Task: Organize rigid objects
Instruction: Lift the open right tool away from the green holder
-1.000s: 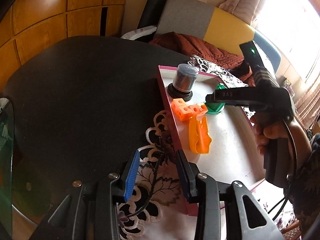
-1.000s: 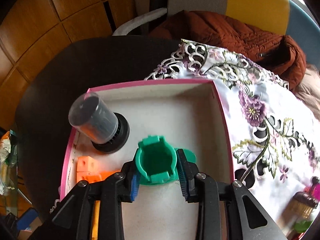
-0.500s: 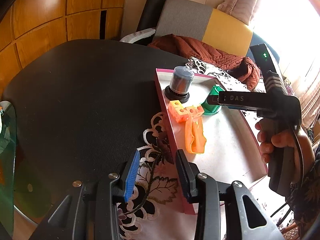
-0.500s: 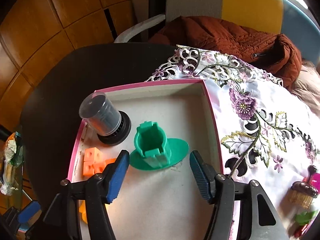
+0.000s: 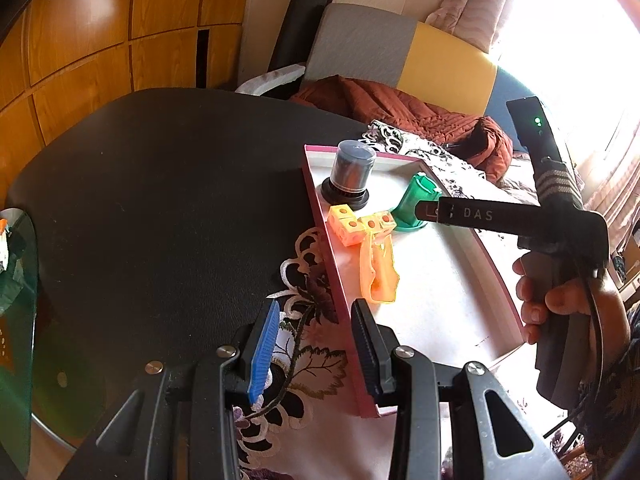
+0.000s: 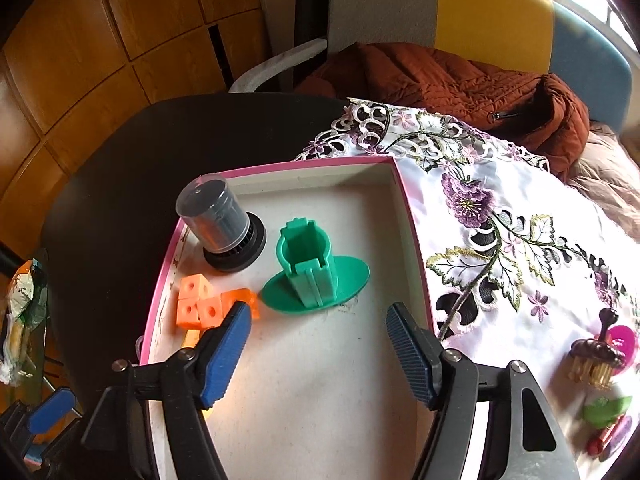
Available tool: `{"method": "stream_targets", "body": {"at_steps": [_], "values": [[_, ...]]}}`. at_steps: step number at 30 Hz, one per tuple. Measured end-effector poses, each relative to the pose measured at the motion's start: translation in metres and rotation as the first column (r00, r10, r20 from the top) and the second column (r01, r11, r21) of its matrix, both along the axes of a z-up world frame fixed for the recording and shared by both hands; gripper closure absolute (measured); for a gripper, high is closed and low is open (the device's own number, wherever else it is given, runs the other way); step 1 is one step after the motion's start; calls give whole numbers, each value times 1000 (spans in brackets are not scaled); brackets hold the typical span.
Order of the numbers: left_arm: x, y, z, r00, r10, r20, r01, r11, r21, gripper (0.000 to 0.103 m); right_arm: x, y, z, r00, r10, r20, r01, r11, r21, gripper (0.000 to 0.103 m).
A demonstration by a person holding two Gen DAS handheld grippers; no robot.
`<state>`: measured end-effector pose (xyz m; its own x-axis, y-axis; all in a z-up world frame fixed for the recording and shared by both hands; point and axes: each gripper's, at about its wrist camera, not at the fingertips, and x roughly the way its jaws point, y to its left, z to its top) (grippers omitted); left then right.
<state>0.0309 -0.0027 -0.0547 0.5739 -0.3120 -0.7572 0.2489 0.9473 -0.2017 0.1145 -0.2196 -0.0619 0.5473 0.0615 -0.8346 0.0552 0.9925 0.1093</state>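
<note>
A pink-rimmed white tray (image 6: 404, 200) (image 5: 320, 220) holds a green plastic holder (image 6: 310, 268) (image 5: 412, 200), a dark cylinder with a clear cap (image 6: 218, 220) (image 5: 352, 168), orange cubes (image 6: 196, 306) (image 5: 348, 226) and an orange clip (image 5: 378, 272). My right gripper (image 6: 318, 350) is open and empty, pulled back above the tray from the green holder. My left gripper (image 5: 316, 344) is open and empty, over the tray's left rim and the tablecloth.
A flowered lace tablecloth (image 6: 500, 240) lies on the dark round table (image 5: 160, 200). Small toys (image 6: 596, 356) lie on the cloth at the right. A rust-red jacket (image 6: 460, 80) lies on a chair behind. A glass side table (image 5: 16, 280) stands at the left.
My right gripper opened, let go of the green holder in the tray, and drew back and up. My left gripper stayed open and barely moved.
</note>
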Motion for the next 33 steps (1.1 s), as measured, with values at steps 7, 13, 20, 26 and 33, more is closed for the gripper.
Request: {"method": "stream_targets", "body": {"at_steps": [7, 13, 20, 26, 33], "values": [[-5, -3, 3, 1000, -11, 8, 11, 1000, 3, 66, -14, 5, 7, 1000, 14, 27, -13, 1000, -7, 29], [-8, -6, 5, 1000, -17, 14, 17, 1000, 8, 66, -25, 7, 15, 998, 27, 54, -26, 1000, -13, 26], [-13, -11, 7, 999, -29, 22, 28, 999, 18, 66, -42, 4, 26, 995, 44, 87, -41, 999, -36, 23], [-16, -16, 9, 999, -44, 27, 43, 999, 29, 66, -59, -13, 36, 993, 36, 111, -30, 998, -55, 19], [-19, -25, 9, 998, -63, 28, 62, 997, 43, 66, -81, -53, 49, 989, -31, 142, 40, 997, -60, 18]]}}
